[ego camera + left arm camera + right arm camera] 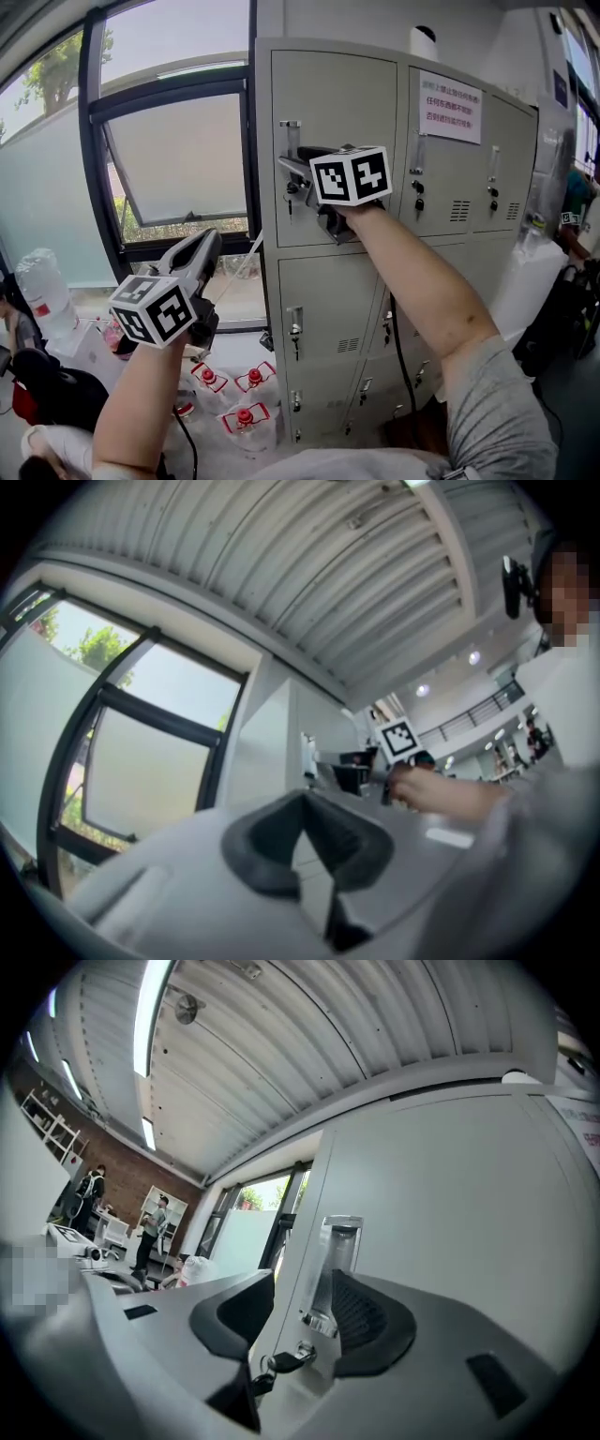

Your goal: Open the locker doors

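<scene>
A bank of pale grey metal lockers [441, 187] fills the head view from centre to 3 o'clock, and every visible door is closed. At 12 o'clock the right gripper [298, 174] has its jaws spread either side of the upright chrome handle [336, 1260] on the top-left door [333, 94], without pinching it. At 8 o'clock the left gripper [208, 244] hangs away from the lockers, its tips pressed together and empty. No door is open yet, so all remain to do.

The lockers [394, 234] stand right of the window [178, 159]. Bottles [246, 414] lie on the floor [230, 352] before their lower left corner. The handle [337, 1251] of the upper left door [333, 103] stands between the jaws of the right gripper [298, 1314], a key [281, 1361] below it.
</scene>
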`<state>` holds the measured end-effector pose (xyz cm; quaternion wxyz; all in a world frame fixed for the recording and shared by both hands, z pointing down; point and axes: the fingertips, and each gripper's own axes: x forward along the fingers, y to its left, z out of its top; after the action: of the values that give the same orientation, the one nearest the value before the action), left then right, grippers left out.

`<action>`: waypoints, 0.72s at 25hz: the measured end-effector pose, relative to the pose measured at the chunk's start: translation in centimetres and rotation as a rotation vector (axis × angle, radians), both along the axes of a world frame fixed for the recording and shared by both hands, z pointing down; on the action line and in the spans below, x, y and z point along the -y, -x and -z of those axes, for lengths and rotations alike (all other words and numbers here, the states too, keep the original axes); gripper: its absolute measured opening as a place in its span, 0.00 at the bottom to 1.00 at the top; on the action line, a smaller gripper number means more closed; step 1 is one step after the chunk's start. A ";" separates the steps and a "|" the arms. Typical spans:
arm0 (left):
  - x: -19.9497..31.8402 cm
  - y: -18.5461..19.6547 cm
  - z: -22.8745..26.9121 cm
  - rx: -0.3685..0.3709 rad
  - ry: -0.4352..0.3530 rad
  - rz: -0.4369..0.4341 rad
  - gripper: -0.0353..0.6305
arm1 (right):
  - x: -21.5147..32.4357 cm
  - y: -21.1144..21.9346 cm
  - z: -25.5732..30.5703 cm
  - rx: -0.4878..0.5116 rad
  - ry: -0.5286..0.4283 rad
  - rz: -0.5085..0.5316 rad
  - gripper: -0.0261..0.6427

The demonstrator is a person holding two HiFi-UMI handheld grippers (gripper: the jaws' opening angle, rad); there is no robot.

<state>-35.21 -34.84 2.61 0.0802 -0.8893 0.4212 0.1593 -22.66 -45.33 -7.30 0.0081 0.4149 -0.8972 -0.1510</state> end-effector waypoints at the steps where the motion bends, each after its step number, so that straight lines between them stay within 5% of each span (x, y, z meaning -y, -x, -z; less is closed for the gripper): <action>1: 0.0 -0.1 0.1 0.003 -0.004 -0.001 0.06 | 0.5 0.2 0.3 -0.003 -0.002 -0.016 0.29; 11: 0.2 0.5 -0.4 0.032 -0.023 -0.001 0.06 | 2.3 2.6 1.1 0.002 0.003 -0.152 0.33; 18: -0.7 1.0 -0.2 0.018 -0.046 -0.010 0.06 | 2.2 2.7 1.3 0.058 0.041 -0.084 0.34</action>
<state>-36.16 -34.11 2.85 0.1036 -0.8908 0.4121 0.1611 -25.41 -47.53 -8.58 -0.0031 0.4560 -0.8819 -0.1199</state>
